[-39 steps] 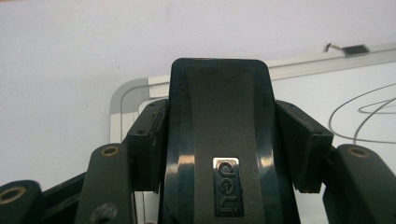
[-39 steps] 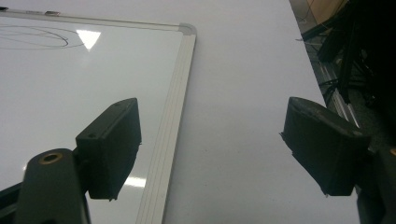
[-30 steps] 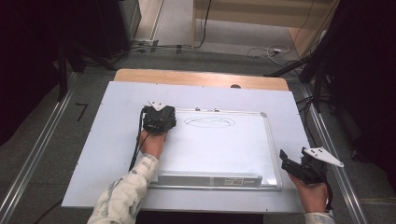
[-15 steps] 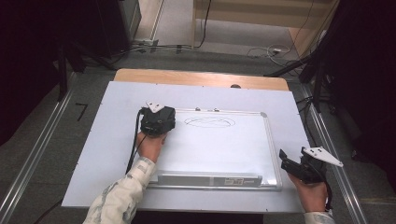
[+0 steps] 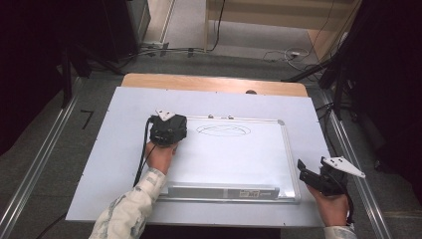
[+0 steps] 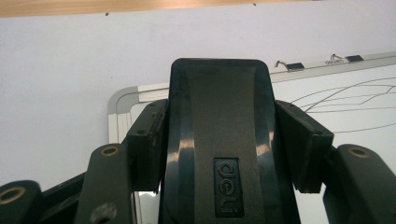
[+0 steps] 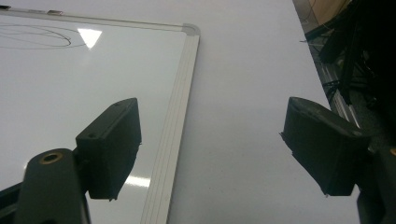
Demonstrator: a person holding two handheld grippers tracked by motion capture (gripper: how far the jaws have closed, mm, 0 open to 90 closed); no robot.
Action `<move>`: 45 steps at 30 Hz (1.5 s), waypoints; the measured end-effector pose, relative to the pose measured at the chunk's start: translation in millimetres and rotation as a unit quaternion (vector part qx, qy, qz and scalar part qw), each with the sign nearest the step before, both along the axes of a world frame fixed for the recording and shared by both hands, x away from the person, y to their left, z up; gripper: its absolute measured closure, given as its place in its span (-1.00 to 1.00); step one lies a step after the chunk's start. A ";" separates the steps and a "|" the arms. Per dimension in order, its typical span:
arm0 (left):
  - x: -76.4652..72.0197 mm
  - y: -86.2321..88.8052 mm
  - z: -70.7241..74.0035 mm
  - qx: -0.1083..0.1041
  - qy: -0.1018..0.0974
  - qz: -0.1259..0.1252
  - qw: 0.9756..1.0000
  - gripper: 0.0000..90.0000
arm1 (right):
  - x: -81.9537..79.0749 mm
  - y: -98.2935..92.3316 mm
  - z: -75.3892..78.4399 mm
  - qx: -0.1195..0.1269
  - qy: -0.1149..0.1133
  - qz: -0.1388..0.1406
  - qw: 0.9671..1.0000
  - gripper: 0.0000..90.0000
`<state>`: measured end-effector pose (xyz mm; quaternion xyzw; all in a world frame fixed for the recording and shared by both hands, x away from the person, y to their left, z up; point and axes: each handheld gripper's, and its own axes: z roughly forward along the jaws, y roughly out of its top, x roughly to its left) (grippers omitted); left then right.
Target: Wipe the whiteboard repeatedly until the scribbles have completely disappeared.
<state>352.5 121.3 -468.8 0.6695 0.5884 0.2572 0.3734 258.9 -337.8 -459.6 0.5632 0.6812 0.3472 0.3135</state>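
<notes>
A white whiteboard (image 5: 234, 164) lies flat on the table, with a thin oval sketch (image 5: 223, 130) near its far edge. My left gripper (image 5: 168, 130) sits over the board's far left corner, shut on a black eraser (image 6: 219, 93) marked "deli" that stands between its jaws. The board's rounded corner (image 6: 122, 100) and part of the sketch (image 6: 355, 100) show behind the eraser. My right gripper (image 5: 309, 179) rests off the board's near right corner, open with nothing between its jaws. In the right gripper view, this gripper (image 7: 217, 144) straddles the board's silver frame (image 7: 180, 98).
A grey marker tray (image 5: 219, 191) runs along the board's near edge. The board lies on a white table sheet (image 5: 114, 159) with a wooden strip (image 5: 209, 83) at the far side. Metal rails (image 5: 45, 164) flank the table, and cables lie on the floor beyond.
My left gripper with the eraser has edged slightly toward the person. The right gripper has stayed in place.
</notes>
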 end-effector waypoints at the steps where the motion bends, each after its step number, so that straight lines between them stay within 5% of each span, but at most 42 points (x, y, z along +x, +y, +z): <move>1: 0.1 -0.5 -0.4 -0.002 0.002 -0.001 1.000 -0.10 | 0.0 -0.1 0.1 0.000 -0.001 -0.001 1.000 -0.60; 30: 23.1 -33.7 -16.1 0.014 0.038 -0.027 0.999 -0.10 | -0.5 -0.3 0.5 0.002 -0.001 0.002 1.000 -0.60; 45: 32.0 -40.7 -25.2 0.050 0.042 -0.027 0.997 -0.10 | -0.7 -0.9 0.8 0.001 -0.004 0.003 1.000 -0.60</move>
